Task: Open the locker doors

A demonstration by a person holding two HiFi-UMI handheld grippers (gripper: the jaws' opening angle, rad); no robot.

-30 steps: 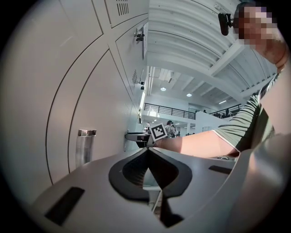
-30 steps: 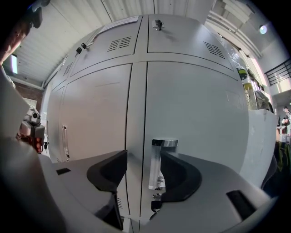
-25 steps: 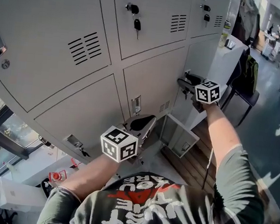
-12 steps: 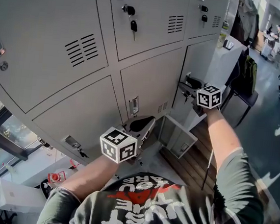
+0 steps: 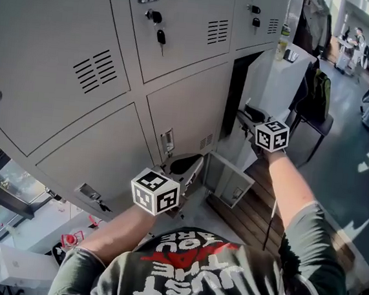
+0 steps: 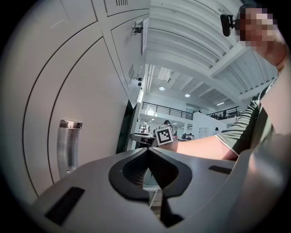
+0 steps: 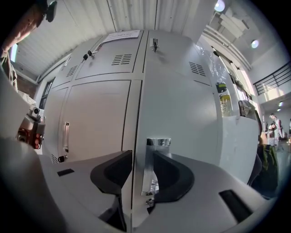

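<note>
the free edge of the locker door (image 5: 276,81) is clasped at its chrome handle (image 7: 151,157) by the right gripper (image 7: 142,166), whose jaws have just been closing, one on each side of that edge. a dark gap (image 5: 233,83) is seen left of the door (a small lower door (image 5: 230,179) hangs open beneath). open floor (image 5: 347,172) lies to the right, past a chair (image 5: 322,124). the left gripper (image 6: 146,152) is pressed together, empty, near the lower lockers.

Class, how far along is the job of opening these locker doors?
Done: small grey bottom locker door hangs open. In hand: right gripper, fingers just closing onto the chrome handle, has a pale grey door ajar. Remaining: closed grey doors beside the shut, empty left gripper.
</note>
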